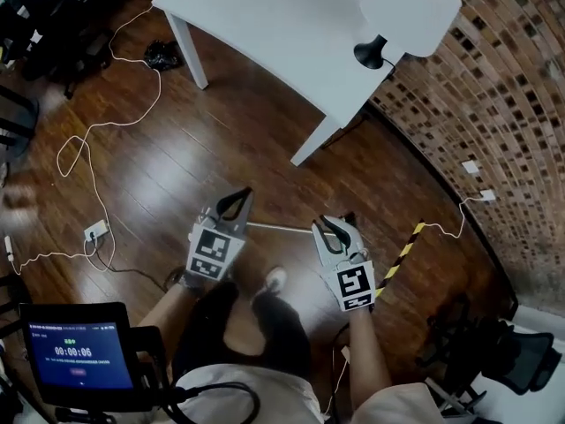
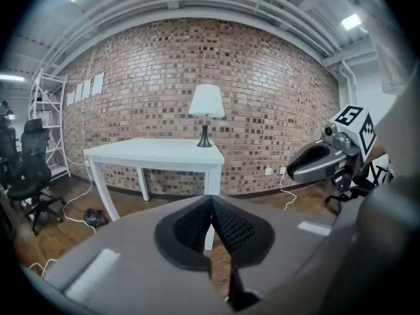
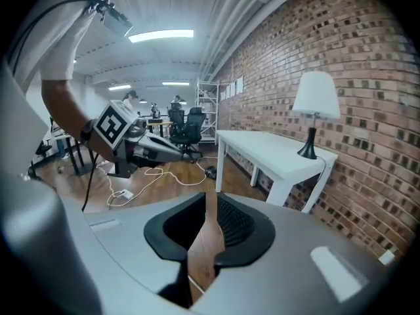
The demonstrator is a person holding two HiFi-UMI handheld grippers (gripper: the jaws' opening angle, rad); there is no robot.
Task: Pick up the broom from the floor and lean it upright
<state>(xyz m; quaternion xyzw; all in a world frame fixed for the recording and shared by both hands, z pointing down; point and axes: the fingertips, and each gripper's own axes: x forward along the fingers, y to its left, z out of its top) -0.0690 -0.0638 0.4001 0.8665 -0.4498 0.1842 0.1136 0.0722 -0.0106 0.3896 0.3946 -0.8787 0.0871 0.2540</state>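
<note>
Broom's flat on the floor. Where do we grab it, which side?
Likely the thin silver shaft lying flat between left gripper and right gripper. Come from above, jaws across it: it's slim and the floor blocks coming from under.

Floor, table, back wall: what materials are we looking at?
Floor: dark wood planks or wood-look laminate, glossy; plank seams and light reflections show.
Table: white-painted wood or laminate, can't tell which, matte; uniform top, square legs.
Wall: exposed brick, rough; mixed red-brown tones, visible mortar lines.
</note>
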